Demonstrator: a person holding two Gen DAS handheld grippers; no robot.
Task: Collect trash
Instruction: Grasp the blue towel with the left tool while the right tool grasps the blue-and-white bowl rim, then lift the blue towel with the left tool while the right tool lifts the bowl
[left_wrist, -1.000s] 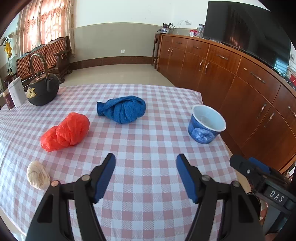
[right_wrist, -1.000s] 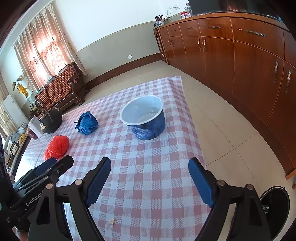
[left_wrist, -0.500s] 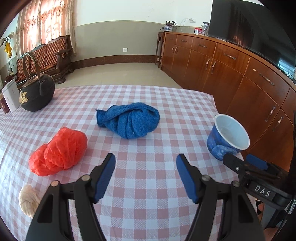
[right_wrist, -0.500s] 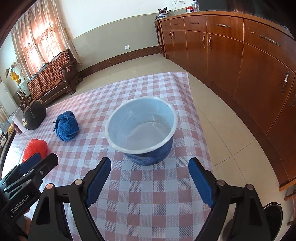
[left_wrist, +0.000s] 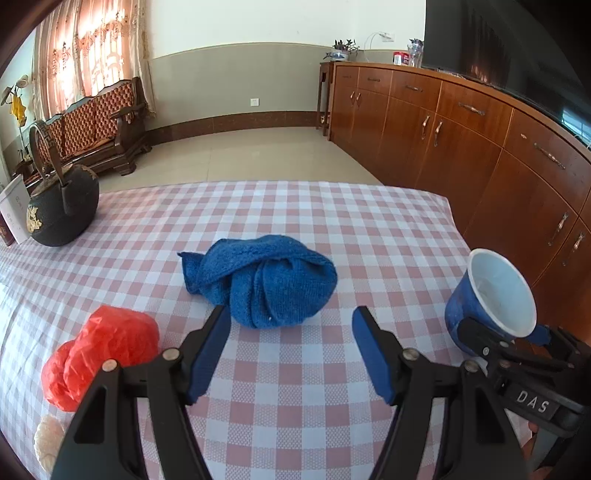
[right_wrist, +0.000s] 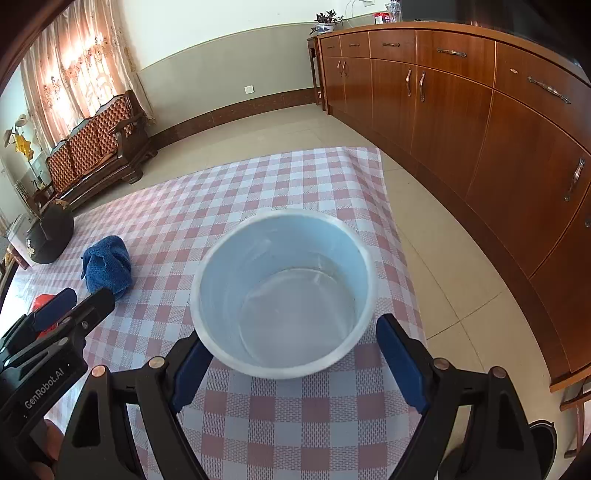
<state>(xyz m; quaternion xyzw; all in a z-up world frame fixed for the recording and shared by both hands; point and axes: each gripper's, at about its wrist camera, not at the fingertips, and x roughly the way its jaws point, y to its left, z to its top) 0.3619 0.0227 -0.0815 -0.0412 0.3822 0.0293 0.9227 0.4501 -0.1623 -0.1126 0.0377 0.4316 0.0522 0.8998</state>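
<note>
My right gripper (right_wrist: 291, 365) is spread wide around the near rim of the blue bucket (right_wrist: 284, 295), with the pads not yet pressing. The smooth plastic wall could slip or tip if I close on only one side. My left gripper (left_wrist: 291, 350) is also spread and empty, just before the knotted blue cloth (left_wrist: 266, 280), which is soft and fuzzy. The crinkled red plastic bag (left_wrist: 103, 350) lies near left on the checked tablecloth (left_wrist: 332, 229), and closing carelessly could drag this cloth.
</note>
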